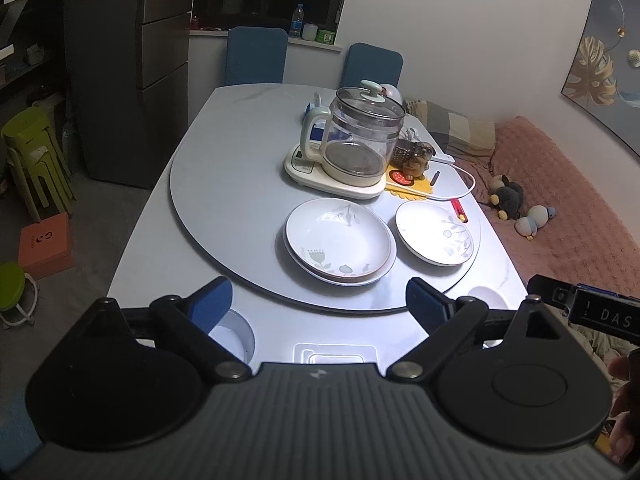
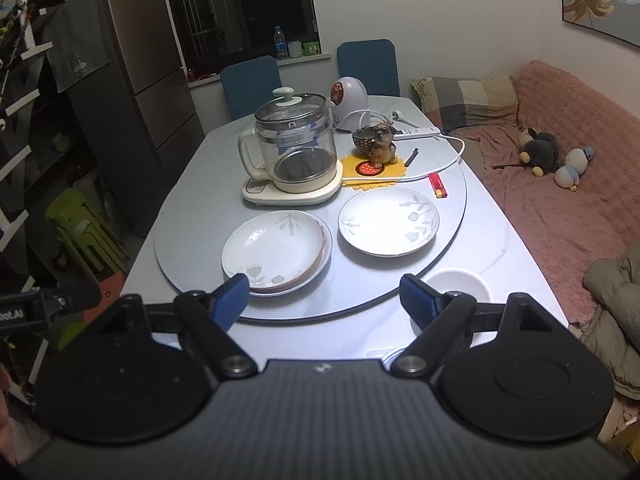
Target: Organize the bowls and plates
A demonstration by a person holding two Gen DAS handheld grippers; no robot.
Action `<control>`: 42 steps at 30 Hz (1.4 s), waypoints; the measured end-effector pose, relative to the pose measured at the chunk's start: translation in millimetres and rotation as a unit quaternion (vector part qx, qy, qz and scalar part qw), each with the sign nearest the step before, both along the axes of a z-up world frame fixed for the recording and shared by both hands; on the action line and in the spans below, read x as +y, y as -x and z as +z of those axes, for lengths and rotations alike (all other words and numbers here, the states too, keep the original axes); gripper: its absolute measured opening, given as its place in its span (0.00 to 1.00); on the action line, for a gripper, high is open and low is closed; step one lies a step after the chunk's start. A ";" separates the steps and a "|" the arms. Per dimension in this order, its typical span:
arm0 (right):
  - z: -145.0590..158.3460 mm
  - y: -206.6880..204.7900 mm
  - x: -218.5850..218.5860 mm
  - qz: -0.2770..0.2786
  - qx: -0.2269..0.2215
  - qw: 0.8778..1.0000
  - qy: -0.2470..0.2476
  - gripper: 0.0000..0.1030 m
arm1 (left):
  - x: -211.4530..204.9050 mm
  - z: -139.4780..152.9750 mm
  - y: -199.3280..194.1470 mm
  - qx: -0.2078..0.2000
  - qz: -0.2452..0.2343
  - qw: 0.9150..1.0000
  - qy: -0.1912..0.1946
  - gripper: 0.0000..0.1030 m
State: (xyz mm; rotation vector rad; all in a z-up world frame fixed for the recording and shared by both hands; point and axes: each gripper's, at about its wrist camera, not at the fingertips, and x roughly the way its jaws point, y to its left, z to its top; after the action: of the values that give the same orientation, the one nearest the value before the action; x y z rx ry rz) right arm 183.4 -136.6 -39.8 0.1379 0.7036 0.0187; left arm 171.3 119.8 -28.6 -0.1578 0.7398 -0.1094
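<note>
Ahead of both grippers, the table carries a round turntable; beyond the plates sits a glass kettle. Two stacked plates lie ahead-left of the right gripper, a single plate ahead-right, a small bowl beside its right finger. Left gripper and right both gape wide, empty.

Two stacked floral plates lie upright on the turntable. Single floral plate just beside. White bowl rests off-turntable.

Glossy glazed plates; clear glass kettle; smooth matt tabletop; fuzzy cloth-covered sofa.
</note>
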 end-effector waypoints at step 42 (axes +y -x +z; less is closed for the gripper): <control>-44.1 -132.5 -177.7 0.046 0.064 0.997 -0.018 0.81 | -191.2 -44.4 -147.0 0.071 0.030 0.996 0.035 0.93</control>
State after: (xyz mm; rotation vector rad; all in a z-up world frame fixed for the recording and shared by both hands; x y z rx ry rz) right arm 315.9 -314.3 -84.0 0.1428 0.8369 0.1111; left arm 318.3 -71.3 -72.9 -0.2562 0.8736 -0.0675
